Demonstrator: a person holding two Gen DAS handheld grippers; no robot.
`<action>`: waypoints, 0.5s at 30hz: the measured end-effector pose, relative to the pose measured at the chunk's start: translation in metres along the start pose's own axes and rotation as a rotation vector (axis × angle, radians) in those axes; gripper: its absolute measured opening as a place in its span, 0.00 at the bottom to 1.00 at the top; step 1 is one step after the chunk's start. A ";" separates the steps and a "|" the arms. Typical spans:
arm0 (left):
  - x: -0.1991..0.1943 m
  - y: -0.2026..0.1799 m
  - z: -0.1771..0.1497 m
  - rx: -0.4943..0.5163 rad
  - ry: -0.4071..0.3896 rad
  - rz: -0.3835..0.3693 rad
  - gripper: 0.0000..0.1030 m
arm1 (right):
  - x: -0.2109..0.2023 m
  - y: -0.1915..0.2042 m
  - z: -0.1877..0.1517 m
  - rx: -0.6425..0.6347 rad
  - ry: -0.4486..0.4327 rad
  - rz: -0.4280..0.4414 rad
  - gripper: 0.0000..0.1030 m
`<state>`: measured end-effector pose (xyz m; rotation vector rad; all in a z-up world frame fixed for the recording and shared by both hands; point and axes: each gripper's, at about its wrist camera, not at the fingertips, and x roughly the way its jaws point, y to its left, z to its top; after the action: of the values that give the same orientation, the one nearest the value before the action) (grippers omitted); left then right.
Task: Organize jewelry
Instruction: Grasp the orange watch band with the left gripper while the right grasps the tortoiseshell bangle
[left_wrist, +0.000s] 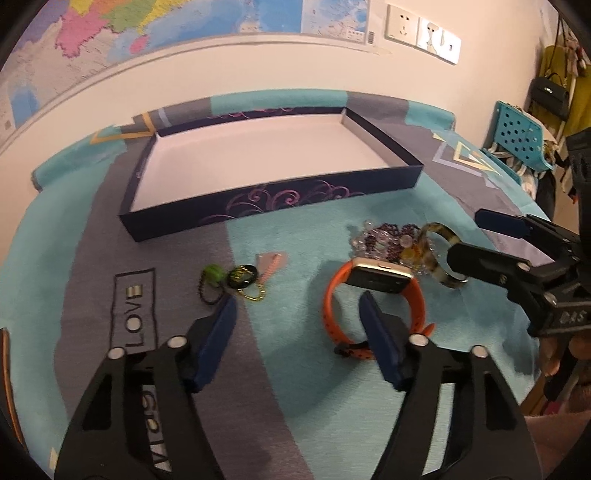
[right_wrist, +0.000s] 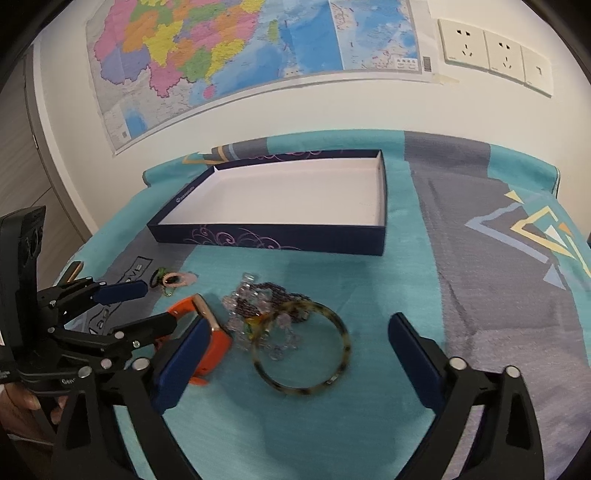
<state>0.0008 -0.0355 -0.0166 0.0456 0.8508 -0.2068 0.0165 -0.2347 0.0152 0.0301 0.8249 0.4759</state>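
A dark blue box (left_wrist: 314, 195) with a white inside stands empty at the back of the table; it also shows in the right wrist view (right_wrist: 295, 240). An orange-strapped watch (left_wrist: 373, 284) lies in front of it, with a purple and clear bead heap (left_wrist: 384, 240), a tortoiseshell bangle (right_wrist: 303, 349) and small keychain charms (left_wrist: 236, 278) nearby. My left gripper (left_wrist: 299, 310) is open, its right finger beside the watch. My right gripper (right_wrist: 299, 328) is open over the bangle and beads.
A teal and grey patterned cloth (right_wrist: 480, 295) covers the table. A map (right_wrist: 240, 48) and wall sockets (right_wrist: 491, 51) are on the wall behind. A teal chair (left_wrist: 517, 136) and hanging bags stand to the right.
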 end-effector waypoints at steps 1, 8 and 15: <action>0.001 0.000 0.000 0.003 0.007 -0.009 0.56 | 0.001 -0.004 -0.001 0.003 0.012 -0.005 0.83; 0.007 -0.006 0.003 0.050 0.033 -0.049 0.46 | 0.009 -0.018 -0.003 0.018 0.067 0.005 0.57; 0.015 -0.006 0.008 0.088 0.059 -0.071 0.37 | 0.016 -0.020 -0.001 -0.006 0.093 -0.004 0.31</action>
<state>0.0154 -0.0453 -0.0227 0.1041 0.9030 -0.3106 0.0329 -0.2461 -0.0008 0.0008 0.9151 0.4785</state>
